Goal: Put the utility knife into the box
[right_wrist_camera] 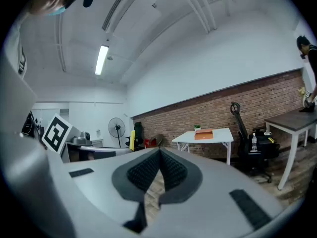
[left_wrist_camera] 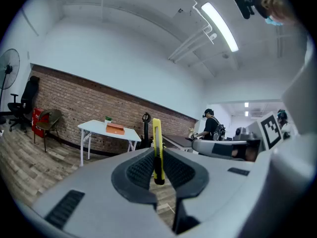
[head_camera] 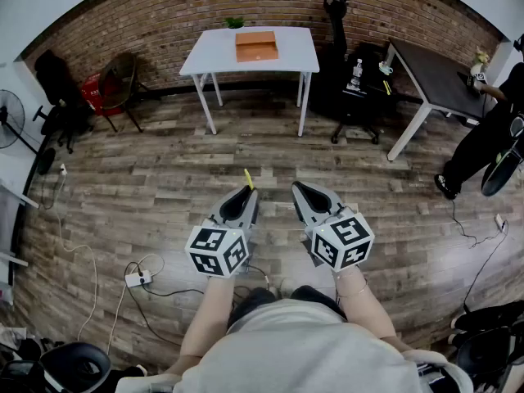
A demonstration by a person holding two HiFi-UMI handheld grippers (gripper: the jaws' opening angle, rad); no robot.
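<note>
utility knife [left_wrist_camera: 157,148] pinched upright in left gripper [left_wrist_camera: 158,168], long axis vertical.

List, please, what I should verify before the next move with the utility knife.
1. Grip on the utility knife: ok, it stands upright between the shut jaws of the left tool.
2. State of the right tool: ok, shut on nothing.
3. Sight of the box: ok, it is on the white table.
4. Reach to the box: not ok, it is far across the floor.
5. Path ahead: ok, bare planks; the cable lies off to the left.
6. Top of the box open: cannot tell.
</note>
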